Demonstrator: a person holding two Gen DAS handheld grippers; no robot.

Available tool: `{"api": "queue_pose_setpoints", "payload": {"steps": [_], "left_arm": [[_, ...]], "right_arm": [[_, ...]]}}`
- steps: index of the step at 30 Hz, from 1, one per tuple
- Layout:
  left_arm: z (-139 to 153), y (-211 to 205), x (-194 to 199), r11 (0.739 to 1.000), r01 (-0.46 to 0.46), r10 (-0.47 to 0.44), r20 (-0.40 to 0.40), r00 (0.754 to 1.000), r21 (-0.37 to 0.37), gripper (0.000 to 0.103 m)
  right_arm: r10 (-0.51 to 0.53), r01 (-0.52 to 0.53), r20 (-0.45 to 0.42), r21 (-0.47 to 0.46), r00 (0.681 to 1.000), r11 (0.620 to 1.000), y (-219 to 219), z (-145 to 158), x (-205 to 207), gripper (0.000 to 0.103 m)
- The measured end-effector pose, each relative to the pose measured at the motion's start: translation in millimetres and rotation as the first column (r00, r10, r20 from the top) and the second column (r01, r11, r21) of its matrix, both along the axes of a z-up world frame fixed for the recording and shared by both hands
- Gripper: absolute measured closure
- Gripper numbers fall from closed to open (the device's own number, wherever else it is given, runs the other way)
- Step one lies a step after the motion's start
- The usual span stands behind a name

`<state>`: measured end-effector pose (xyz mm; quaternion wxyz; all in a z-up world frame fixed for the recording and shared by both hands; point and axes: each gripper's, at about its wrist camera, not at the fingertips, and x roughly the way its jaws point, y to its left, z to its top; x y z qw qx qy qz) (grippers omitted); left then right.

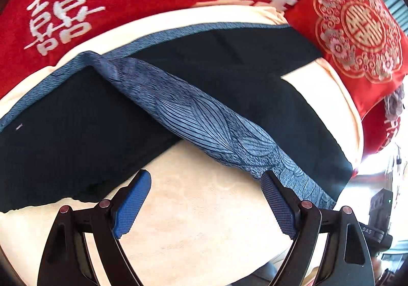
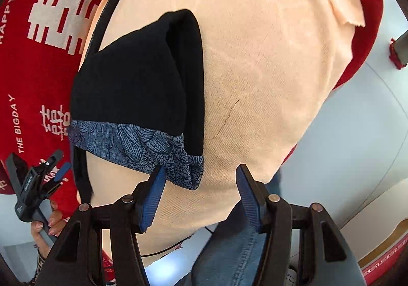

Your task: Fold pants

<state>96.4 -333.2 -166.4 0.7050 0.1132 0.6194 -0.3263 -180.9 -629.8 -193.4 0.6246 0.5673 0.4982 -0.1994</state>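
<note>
The pants (image 1: 242,77) are black with a blue leaf-patterned band (image 1: 204,122) and lie on a peach cloth (image 1: 204,209). In the left wrist view the patterned band runs diagonally across the black fabric. My left gripper (image 1: 206,199) is open and empty, just in front of the band's lower end. In the right wrist view the pants (image 2: 137,82) show a black leg with a patterned hem (image 2: 153,151). My right gripper (image 2: 201,194) is open and empty, its left finger right by the hem's corner. The left gripper also shows in the right wrist view (image 2: 48,171), held in a hand.
Red cushions with white characters (image 1: 76,5) and a red embroidered cushion (image 1: 357,36) border the peach cloth at the back and right. In the right wrist view a red printed cloth (image 2: 33,56) lies left, a pale floor (image 2: 357,133) right, and jeans (image 2: 229,255) below.
</note>
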Motion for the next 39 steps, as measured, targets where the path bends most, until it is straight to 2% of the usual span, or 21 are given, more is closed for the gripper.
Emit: {"api": "queue_pose_setpoints", "payload": {"steps": [4,9,14,15,16,17,19,20,21,22,24,28,31,35,39], "left_arm": [[-13,-19,-11,1.000,0.016,-0.016,-0.052,0.999,0.008,0.014],[-17,-43,-20,1.000,0.013,-0.012,-0.078,0.997,0.007,0.014],[-28,-62,-30,1.000,-0.013,0.010,-0.161,0.987,-0.013,0.014],[-31,-64,-32,1.000,-0.015,0.014,-0.152,0.988,-0.007,0.014],[-32,-63,-33,1.000,-0.017,0.016,-0.143,0.990,-0.005,0.014],[-32,-64,-34,1.000,-0.021,0.020,-0.139,0.990,-0.005,0.015],[-32,-64,-32,0.999,-0.036,0.031,-0.158,0.987,-0.026,0.036],[-34,-66,-29,0.998,-0.040,0.032,-0.182,0.983,-0.042,0.060],[-36,-66,-26,0.997,-0.051,0.039,-0.209,0.977,-0.051,0.078],[-36,-65,-22,0.995,-0.067,0.050,-0.230,0.972,-0.068,0.082],[-27,-66,-14,0.990,-0.105,0.080,-0.242,0.967,-0.094,0.082],[2,-76,-1,0.979,-0.138,0.105,-0.210,0.972,-0.149,0.082],[26,-89,19,0.964,-0.170,0.133,-0.182,0.974,-0.204,0.082],[45,-122,58,0.952,-0.175,0.147,-0.126,0.981,-0.251,0.082],[47,-153,98,0.949,-0.180,0.163,-0.086,0.983,-0.261,0.082]], "right_arm": [[0.051,-0.053,0.082,0.020,0.995,0.998,3,-4,6,0.042],[0.108,-0.114,0.171,0.026,0.979,0.993,0,3,15,0.043],[0.162,-0.175,0.210,0.048,0.964,0.983,-1,9,24,0.049],[0.165,-0.180,0.196,0.064,0.967,0.982,-1,3,28,0.060],[0.158,-0.177,0.172,0.101,0.972,0.979,-3,-6,28,0.087],[0.150,-0.171,0.155,0.132,0.977,0.976,-5,-11,29,0.101],[0.146,-0.166,0.145,0.142,0.979,0.976,-9,-8,32,0.100],[0.157,-0.178,0.159,0.129,0.975,0.976,-12,1,33,0.100],[0.175,-0.196,0.176,0.108,0.969,0.975,-15,12,37,0.100],[0.201,-0.219,0.193,0.080,0.961,0.972,-22,28,37,0.100],[0.235,-0.248,0.227,0.031,0.945,0.968,-35,56,50,0.100],[0.301,-0.290,0.292,-0.080,0.908,0.954,-75,109,91,0.100],[0.347,-0.316,0.323,-0.147,0.880,0.937,-109,136,131,0.100],[0.432,-0.370,0.314,-0.238,0.845,0.898,-151,158,197,0.100],[0.513,-0.439,0.262,-0.295,0.817,0.849,-191,157,274,0.100]]}}
